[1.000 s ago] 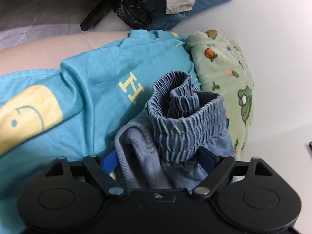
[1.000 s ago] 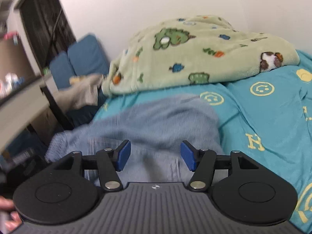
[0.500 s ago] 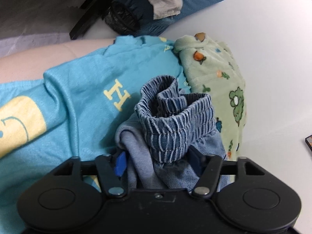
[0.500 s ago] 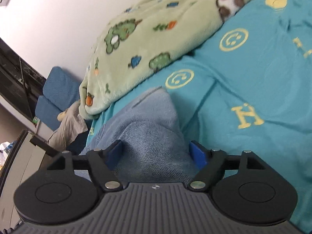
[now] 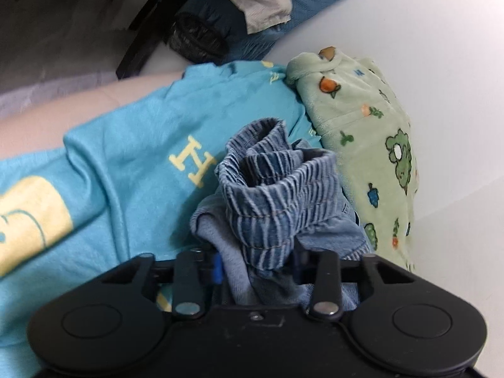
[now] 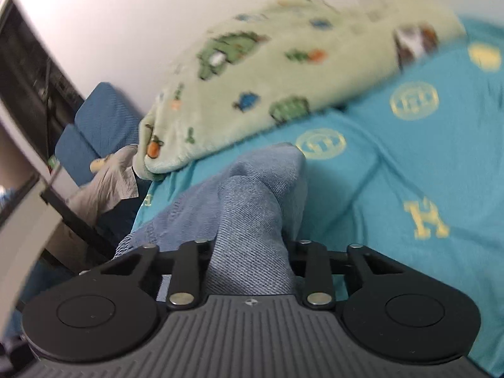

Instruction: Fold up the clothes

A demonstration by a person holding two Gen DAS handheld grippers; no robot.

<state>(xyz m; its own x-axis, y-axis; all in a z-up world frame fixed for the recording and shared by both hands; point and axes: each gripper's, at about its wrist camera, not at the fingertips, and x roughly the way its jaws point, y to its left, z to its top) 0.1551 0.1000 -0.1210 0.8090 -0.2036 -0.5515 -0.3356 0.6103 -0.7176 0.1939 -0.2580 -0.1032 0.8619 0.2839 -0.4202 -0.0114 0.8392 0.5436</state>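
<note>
On a bed spread with a turquoise sheet (image 5: 132, 145), both grippers now have a grip on a pair of blue denim trousers (image 5: 274, 195).

At left, the left gripper (image 5: 256, 267) is clamped on the bunched cloth just below the ribbed elastic waistband (image 5: 277, 170), which stands up in a rumpled loop above the jaws. A second ago those jaws stood well apart with the blue pads plain on either side of the fabric; now they have drawn in until the pads are nearly buried in denim. Beyond the waistband a green fleece blanket (image 5: 371, 132) printed with cartoon animals lies against the white wall.

At right, the right gripper (image 6: 250, 261) pinches a ridge of the same denim (image 6: 252, 201), which rises in a peak between its jaws. A second ago it hung open above the flat cloth; half a second ago it had dropped over the fabric; it has since closed, and the view is blurred, suggesting the hand is moving. The blanket (image 6: 261, 72) lies behind, along the wall.

With both ends secured, the trousers, still crumpled on the sheet, look ready to be lifted and shaken flat, the first real step toward a fold. No fold is made yet.
</note>
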